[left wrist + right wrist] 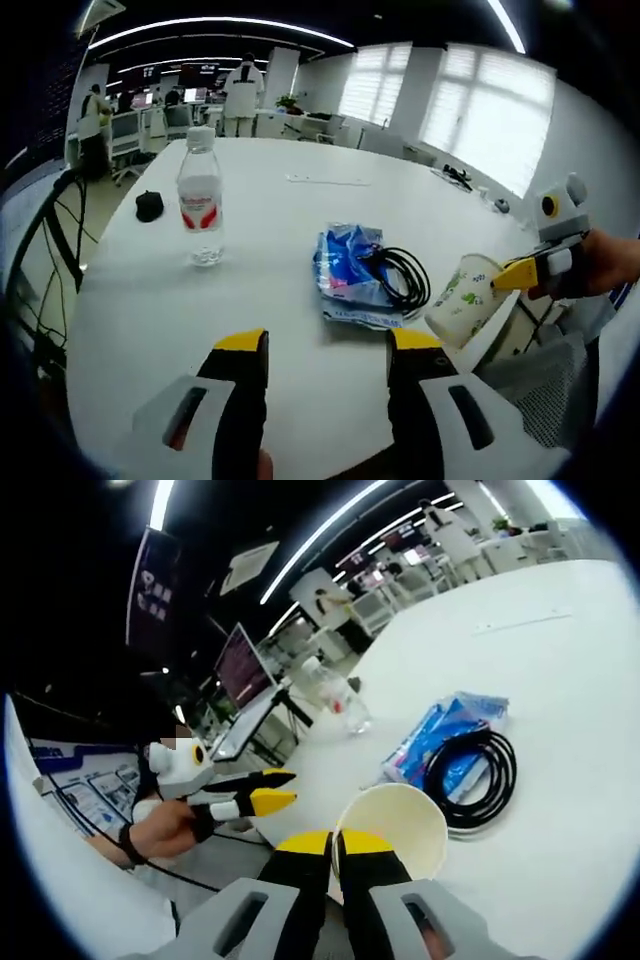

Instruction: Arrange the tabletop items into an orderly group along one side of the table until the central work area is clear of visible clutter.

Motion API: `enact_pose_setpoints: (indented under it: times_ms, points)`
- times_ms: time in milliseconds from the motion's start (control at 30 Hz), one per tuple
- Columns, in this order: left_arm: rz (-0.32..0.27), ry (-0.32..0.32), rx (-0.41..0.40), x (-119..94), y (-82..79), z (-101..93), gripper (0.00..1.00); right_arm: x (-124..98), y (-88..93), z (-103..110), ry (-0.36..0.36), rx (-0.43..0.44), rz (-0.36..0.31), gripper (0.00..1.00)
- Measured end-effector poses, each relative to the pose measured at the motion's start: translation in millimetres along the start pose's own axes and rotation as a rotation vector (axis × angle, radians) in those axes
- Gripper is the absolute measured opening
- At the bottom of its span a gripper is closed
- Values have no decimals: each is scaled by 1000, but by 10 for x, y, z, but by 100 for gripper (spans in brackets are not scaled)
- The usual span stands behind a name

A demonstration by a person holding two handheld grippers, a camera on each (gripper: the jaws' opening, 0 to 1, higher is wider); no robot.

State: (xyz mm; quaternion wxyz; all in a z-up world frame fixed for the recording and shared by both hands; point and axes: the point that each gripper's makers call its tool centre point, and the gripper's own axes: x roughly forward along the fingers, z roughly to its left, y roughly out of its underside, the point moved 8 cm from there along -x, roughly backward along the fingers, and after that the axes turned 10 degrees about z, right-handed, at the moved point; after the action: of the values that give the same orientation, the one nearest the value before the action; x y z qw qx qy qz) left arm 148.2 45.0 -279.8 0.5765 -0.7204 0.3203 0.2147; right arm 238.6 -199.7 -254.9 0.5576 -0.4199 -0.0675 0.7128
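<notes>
My right gripper (337, 845) is shut on the rim of a white paper cup (397, 825), which hangs tilted over the table's near edge. The left gripper view shows that cup (465, 298) with green print in the right gripper (502, 279). A blue packet (345, 268) lies mid-table with a coiled black cable (403, 277) on top of it. A clear water bottle (200, 198) with a red label stands upright to the left. My left gripper (328, 345) is open, low over the near table with nothing between its jaws. It also appears as the left gripper (283, 787) beside the cup.
The round white table (280, 130) carries a small black object (149, 205) at far left, a flat pale strip (327, 180) at the back, and small items (455, 178) at the far right edge. A mesh chair (545, 385) stands at the near right. People stand far behind.
</notes>
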Motion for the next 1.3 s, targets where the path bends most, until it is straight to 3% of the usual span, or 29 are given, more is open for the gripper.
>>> enact_pose_setpoints:
  times_ms: [267, 567, 1200, 1300]
  points:
    - [3, -29, -29, -117, 99, 161, 53, 45, -64, -10, 30, -9, 25, 0]
    - [5, -40, -39, -177, 143, 175, 54, 111, -216, 44, 51, -30, 49, 0]
    - [-20, -39, -46, -315, 146, 250, 55, 591, -623, 116, 37, -125, 110, 0]
    - [4, -51, 6, -309, 152, 233, 56, 684, -674, 168, 31, -135, 113, 0]
